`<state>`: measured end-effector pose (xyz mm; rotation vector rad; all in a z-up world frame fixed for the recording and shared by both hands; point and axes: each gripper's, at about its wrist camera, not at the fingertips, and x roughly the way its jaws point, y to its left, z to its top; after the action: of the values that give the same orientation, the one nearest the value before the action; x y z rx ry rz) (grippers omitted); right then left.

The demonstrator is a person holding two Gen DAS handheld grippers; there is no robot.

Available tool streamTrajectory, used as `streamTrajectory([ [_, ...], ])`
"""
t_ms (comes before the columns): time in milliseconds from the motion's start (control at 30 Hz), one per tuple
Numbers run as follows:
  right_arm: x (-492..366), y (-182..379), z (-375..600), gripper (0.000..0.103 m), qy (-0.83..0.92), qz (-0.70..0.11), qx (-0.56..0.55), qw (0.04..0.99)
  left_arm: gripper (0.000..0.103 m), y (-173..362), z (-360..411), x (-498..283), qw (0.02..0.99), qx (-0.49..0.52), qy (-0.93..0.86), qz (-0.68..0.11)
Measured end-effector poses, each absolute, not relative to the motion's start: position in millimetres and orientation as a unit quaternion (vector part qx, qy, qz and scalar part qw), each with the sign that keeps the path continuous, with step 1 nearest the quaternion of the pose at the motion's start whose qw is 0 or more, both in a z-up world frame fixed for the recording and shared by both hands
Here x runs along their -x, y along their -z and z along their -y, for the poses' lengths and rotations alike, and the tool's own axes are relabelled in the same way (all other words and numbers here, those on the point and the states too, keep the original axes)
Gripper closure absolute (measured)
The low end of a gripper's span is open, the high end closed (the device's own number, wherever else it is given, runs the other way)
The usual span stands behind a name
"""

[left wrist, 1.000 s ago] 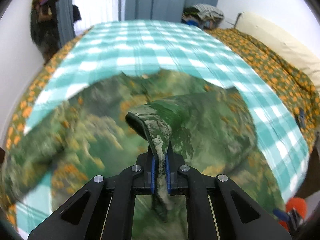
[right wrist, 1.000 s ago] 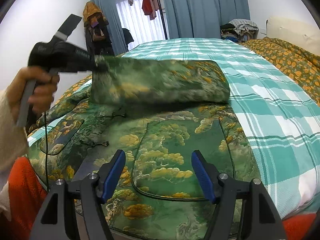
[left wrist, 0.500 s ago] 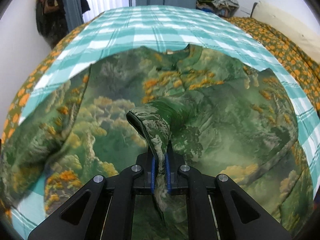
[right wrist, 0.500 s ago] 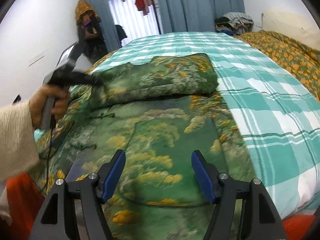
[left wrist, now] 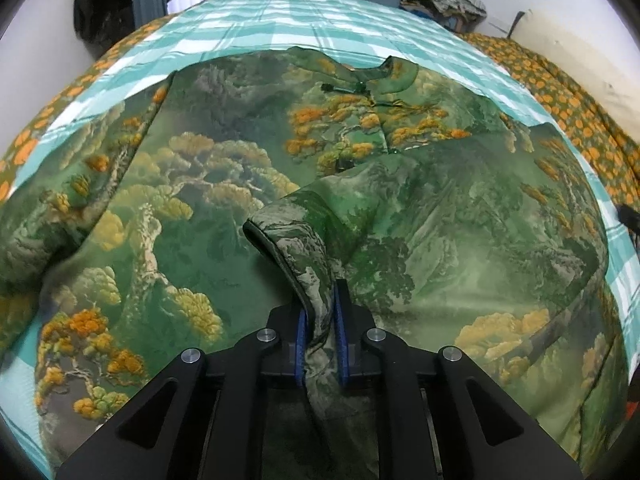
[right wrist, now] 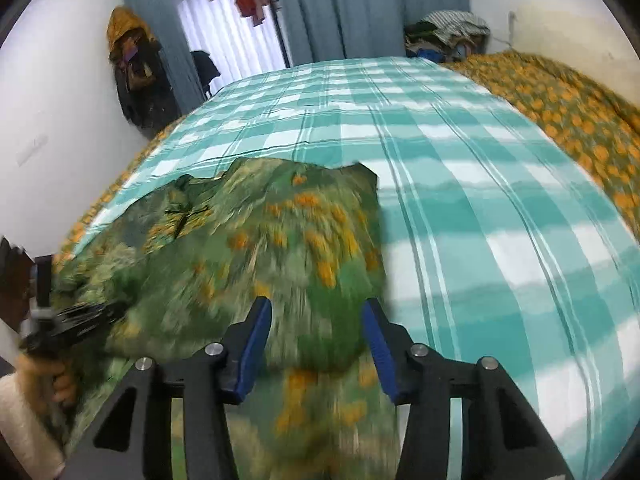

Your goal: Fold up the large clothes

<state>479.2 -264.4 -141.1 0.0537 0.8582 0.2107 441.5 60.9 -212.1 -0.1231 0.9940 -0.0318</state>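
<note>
A large green jacket with an orange and yellow tree print (left wrist: 224, 184) lies spread on the bed. My left gripper (left wrist: 320, 344) is shut on a fold of its edge (left wrist: 304, 264), low over the cloth; that folded part drapes across the jacket's right side. In the right wrist view the jacket (right wrist: 256, 240) is blurred. My right gripper (right wrist: 316, 340) is open and empty above the jacket's right edge. The left gripper (right wrist: 76, 324) and the hand that holds it show at the left of that view.
The bed has a teal and white checked cover (right wrist: 460, 168) with an orange-flowered blanket (right wrist: 580, 112) on the right. A pile of clothes (right wrist: 448, 32) lies at the far end. Coats (right wrist: 132, 72) hang on the left wall beside blue curtains (right wrist: 352, 4).
My left gripper has carried the held fold down and across the jacket, which now lies flatter. My right gripper has swung up and right; its view is now blurred.
</note>
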Motion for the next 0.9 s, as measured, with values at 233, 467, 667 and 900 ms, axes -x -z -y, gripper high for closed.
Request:
streamTrajectory([
  [233, -524, 219, 243, 0.055, -0.094, -0.505, -0.015, 0.858, 0.090, 222, -68, -440, 0.880, 0.077, 0.025, -0.469],
  [467, -541, 182, 233, 0.055, -0.086, -0.515, 0.010, 0.853, 0.089, 225, -70, -437, 0.885, 0.083, 0.026, -0.457],
  [667, -582, 165, 230, 0.055, -0.087, -0.465, -0.050, 0.880, 0.088, 227, -70, -435, 0.886, 0.086, 0.025, -0.455],
  [900, -603, 228, 220, 0.055, -0.079, -0.520, -0.039, 0.850, 0.087, 229, -70, -431, 0.888, 0.084, 0.023, -0.452],
])
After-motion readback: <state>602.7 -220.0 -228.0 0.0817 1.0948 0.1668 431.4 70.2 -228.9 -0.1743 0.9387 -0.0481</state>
